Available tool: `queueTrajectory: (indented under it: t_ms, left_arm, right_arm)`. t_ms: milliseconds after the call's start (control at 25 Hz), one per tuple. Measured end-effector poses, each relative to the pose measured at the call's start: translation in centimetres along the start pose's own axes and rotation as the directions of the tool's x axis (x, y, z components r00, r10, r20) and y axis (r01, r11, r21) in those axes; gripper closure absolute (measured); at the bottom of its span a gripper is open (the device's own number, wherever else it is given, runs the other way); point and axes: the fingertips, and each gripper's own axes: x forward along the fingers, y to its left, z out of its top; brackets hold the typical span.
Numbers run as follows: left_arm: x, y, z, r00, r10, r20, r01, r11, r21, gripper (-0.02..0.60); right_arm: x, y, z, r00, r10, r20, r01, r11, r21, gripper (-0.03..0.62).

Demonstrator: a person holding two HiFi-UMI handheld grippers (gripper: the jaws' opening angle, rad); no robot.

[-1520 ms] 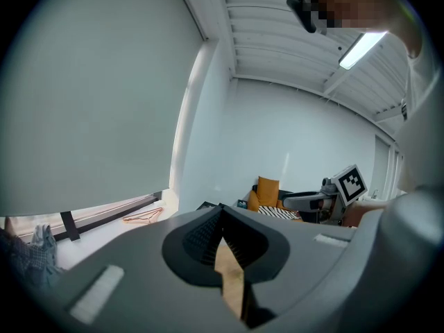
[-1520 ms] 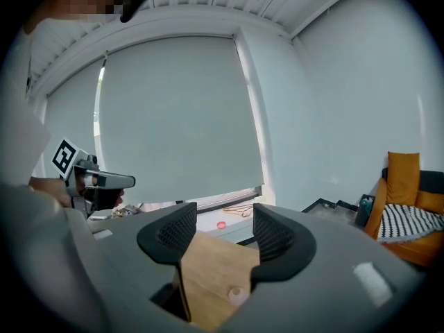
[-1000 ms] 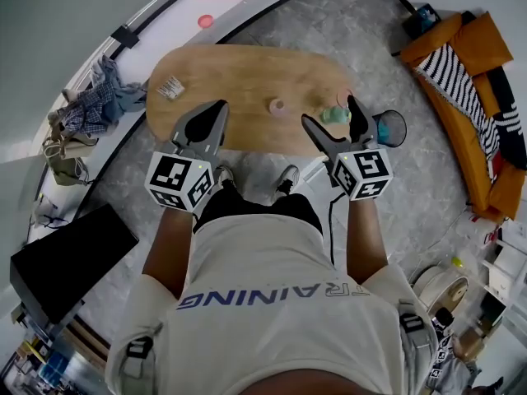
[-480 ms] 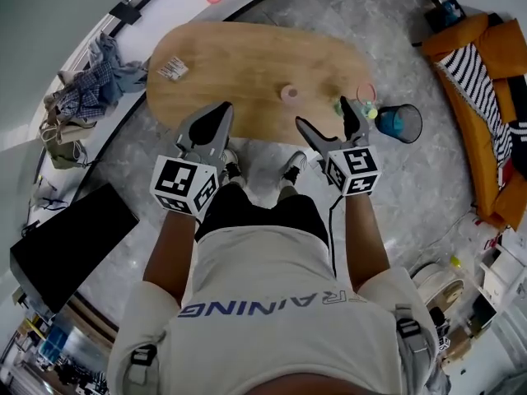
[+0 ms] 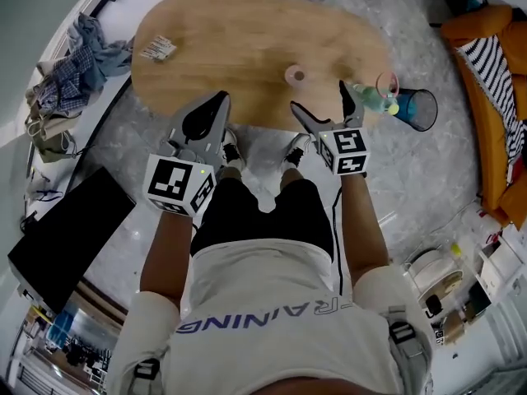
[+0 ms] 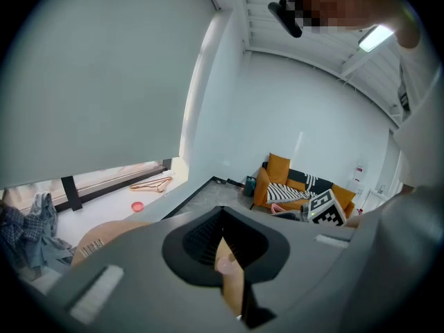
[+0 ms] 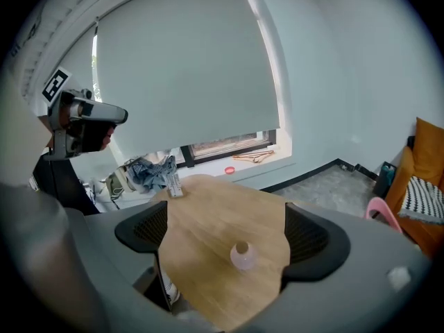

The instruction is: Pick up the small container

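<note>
The small container point(image 5: 296, 76), a pale pink round pot with a hole on top, stands on the oval wooden table point(image 5: 247, 35) near its front edge. In the right gripper view the small container point(image 7: 242, 256) sits ahead, in line with the gap between the jaws and beyond their tips. My right gripper point(image 5: 323, 101) hovers at the table's near edge, just short of it, its jaws opening wide with nothing between them. My left gripper point(image 5: 204, 115) hangs left of it over the floor edge, shut and empty, only a thin slit showing.
A small packet point(image 5: 156, 49) lies at the table's far left. A green bottle point(image 5: 370, 99) and a pink cup point(image 5: 387, 83) stand at its right end, with a blue bin point(image 5: 416, 109) on the floor beside. Clothes point(image 5: 78, 64) lie left, an orange sofa point(image 5: 494, 97) right.
The person has stepped closer to the table, which now fills more of the view. The right gripper has moved forward to just short of the pink container, its jaws slightly wider.
</note>
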Motion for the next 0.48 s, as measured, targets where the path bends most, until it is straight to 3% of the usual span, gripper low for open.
queueTrajectory:
  t_ms: [160, 480]
  left_arm:
    - [1.5, 0.8, -2.0, 1.000, 0.011, -0.006, -0.011, 0.999, 0.031, 0.580]
    - [4.1, 2.5, -6.6, 0.999, 0.012, -0.036, -0.013, 1.000, -0.018, 0.580]
  right_arm:
    - [3.8, -1.4, -3.2, 1.000, -0.015, -0.015, 0.015, 1.000, 0.012, 0.056]
    - [10.7, -2.7, -9.7, 0.998, -0.034, -0.059, 0.037, 0.998, 0.049, 0.056]
